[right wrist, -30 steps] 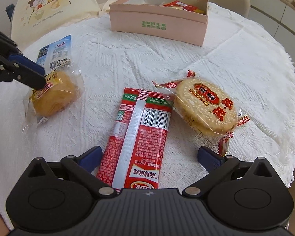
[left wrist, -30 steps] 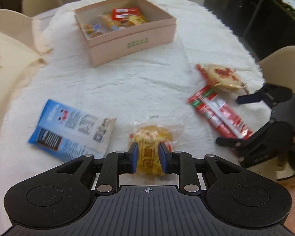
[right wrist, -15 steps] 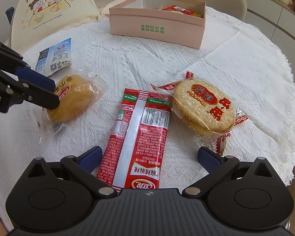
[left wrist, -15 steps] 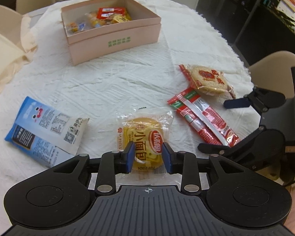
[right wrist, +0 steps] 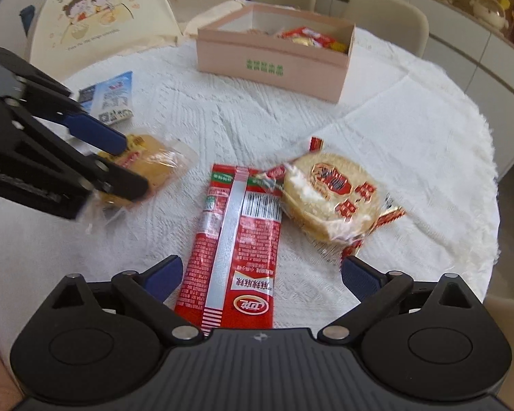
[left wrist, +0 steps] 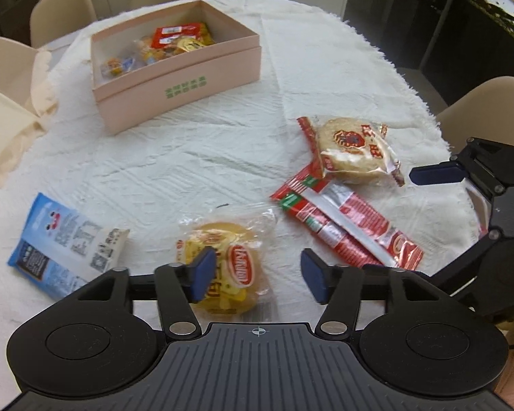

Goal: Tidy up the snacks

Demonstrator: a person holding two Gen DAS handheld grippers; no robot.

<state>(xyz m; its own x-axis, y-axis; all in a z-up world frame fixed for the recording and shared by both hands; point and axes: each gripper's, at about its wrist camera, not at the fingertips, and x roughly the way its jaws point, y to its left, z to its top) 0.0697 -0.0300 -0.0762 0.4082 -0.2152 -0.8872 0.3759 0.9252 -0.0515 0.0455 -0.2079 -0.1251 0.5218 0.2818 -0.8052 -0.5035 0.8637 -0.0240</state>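
Straddling yellow bun pack (left wrist: 224,270), parted left tongs (left wrist: 257,275)

Bright even daylight, soft shadows, strong fisheye bending at edges, slight motion blur, dim background on left view.

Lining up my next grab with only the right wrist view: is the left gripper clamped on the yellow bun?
Observer: No. The left wrist view shows the left gripper open, fingers wide apart. One finger sits in front of the yellow bun, the other is clear of it.
Operator: What's already inside the pink box?
Observer: The pink box is partly filled: red and yellow packets in the far corner, small clear-wrapped snacks left of them, all below the rim.
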